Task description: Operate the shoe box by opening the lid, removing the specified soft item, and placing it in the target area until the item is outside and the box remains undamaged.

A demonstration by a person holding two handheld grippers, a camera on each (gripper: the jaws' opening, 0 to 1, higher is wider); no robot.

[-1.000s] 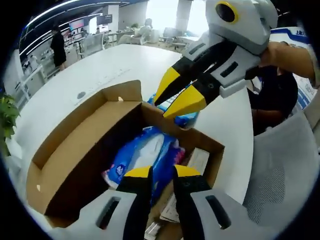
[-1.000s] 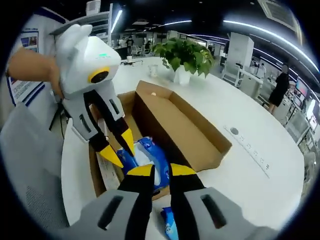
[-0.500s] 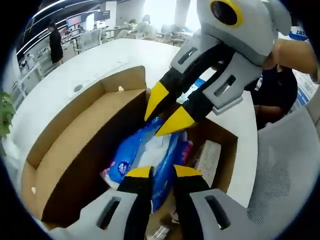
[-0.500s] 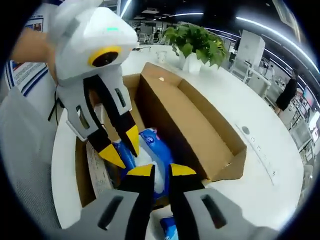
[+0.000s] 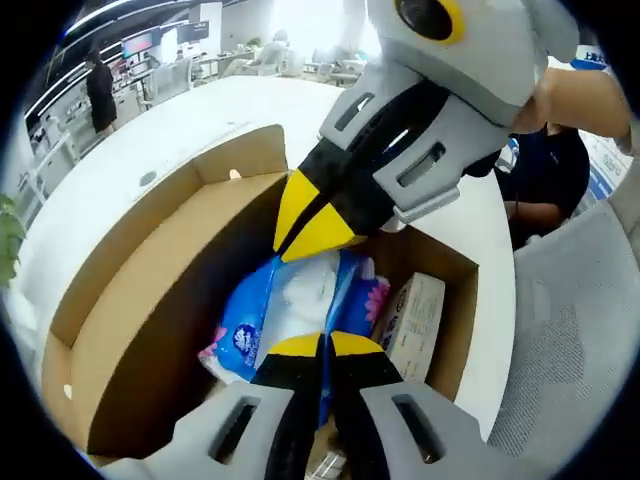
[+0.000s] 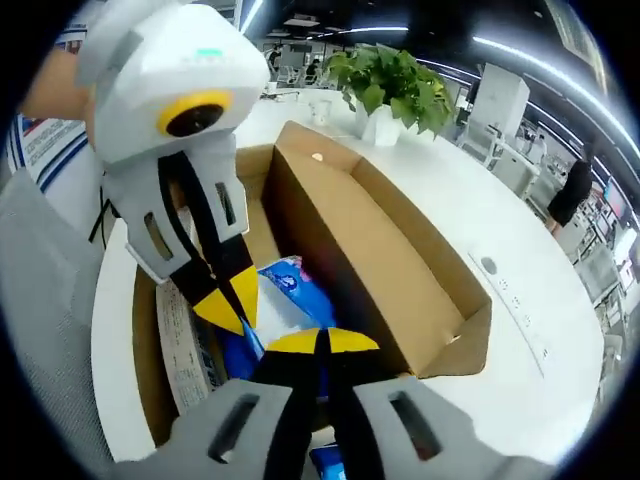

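Box [image 5: 150,300] open on white table [image 5: 170,130], lid folded back. Blue-white soft pack [image 5: 290,305] lies inside. Left tool [image 5: 325,345] and right tool [image 6: 318,342] each pinched closed on the pack's wrapper.

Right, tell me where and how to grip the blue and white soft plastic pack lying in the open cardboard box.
Take the blue and white soft pack by its crinkled upper face, near an end, coming straight down through the open top of the cardboard box. It lies flat with the box walls close beside it, so its sides look hard to reach.
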